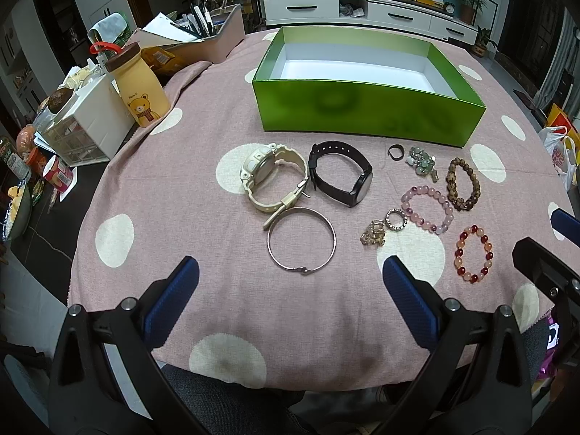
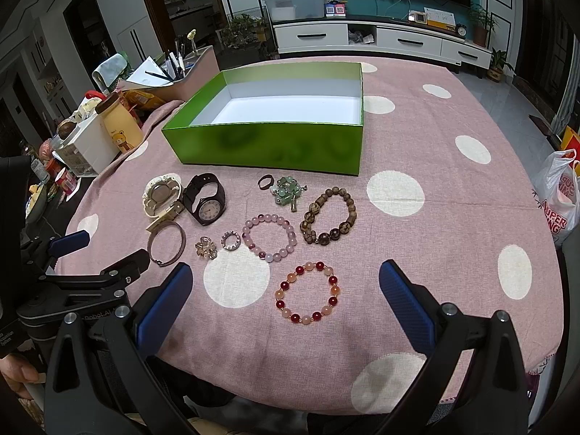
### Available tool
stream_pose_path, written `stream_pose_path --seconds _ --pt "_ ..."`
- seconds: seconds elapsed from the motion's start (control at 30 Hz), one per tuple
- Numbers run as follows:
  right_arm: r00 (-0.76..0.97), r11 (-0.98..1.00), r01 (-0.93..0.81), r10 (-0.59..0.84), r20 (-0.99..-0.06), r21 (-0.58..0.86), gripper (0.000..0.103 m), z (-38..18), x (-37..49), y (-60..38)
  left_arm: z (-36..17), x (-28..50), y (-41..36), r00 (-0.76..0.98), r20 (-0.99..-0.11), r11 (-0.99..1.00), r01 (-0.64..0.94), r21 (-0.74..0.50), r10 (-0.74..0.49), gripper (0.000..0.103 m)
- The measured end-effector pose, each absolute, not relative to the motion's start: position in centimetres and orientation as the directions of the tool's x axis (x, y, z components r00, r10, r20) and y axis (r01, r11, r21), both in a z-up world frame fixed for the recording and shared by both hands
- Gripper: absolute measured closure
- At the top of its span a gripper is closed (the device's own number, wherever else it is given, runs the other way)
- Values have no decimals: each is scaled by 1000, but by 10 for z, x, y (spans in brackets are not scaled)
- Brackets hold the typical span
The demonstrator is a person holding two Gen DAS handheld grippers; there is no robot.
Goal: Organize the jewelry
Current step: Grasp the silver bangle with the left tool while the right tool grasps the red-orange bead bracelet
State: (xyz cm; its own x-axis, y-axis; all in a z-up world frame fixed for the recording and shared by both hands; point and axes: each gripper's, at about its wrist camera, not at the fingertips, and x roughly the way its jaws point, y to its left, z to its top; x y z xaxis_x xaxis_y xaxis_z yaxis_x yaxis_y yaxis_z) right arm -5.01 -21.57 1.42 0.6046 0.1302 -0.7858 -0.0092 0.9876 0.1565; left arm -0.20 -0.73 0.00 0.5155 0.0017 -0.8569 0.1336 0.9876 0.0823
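Lying on the pink polka-dot tablecloth [image 2: 417,116] are two wristwatches, one cream plastic [image 2: 161,195] and one black [image 2: 206,203], four beaded bracelets, one silver metal bangle [image 2: 166,243], three small rings and one green stone charm cluster [image 2: 288,190]. One open green cardboard box [image 2: 268,148] is sitting at the far side.

Illumination is even and moderately dim, from overhead; shadows ahead of the tool are soft and short. Fisheye distortion bends the tablecloth [image 1: 181,188] edge and darkens the corners. The green box [image 1: 366,112] front wall carries blurred reflections; its white floor is near overexposed. Central focus is sharp.
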Motion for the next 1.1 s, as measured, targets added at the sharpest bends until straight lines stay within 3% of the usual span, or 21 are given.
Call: stream_pose_path --seconds 0.4,0.8,0.9,1.1 --pt "590 989 -2 123 -798 151 1 7 -54 -229 -10 0 2 494 -868 987 157 23 -58 2" --pt "557 987 -35 151 -817 159 1 -37 -65 -245 -40 2 22 498 -859 988 143 -57 -122 2" --pt "565 989 -58 146 -812 137 6 -46 -64 -239 -44 4 15 516 -848 988 145 -51 -119 2" --pt "557 987 -62 157 -815 147 26 -62 -56 -237 -55 11 3 525 -843 986 163 -35 -117 9"
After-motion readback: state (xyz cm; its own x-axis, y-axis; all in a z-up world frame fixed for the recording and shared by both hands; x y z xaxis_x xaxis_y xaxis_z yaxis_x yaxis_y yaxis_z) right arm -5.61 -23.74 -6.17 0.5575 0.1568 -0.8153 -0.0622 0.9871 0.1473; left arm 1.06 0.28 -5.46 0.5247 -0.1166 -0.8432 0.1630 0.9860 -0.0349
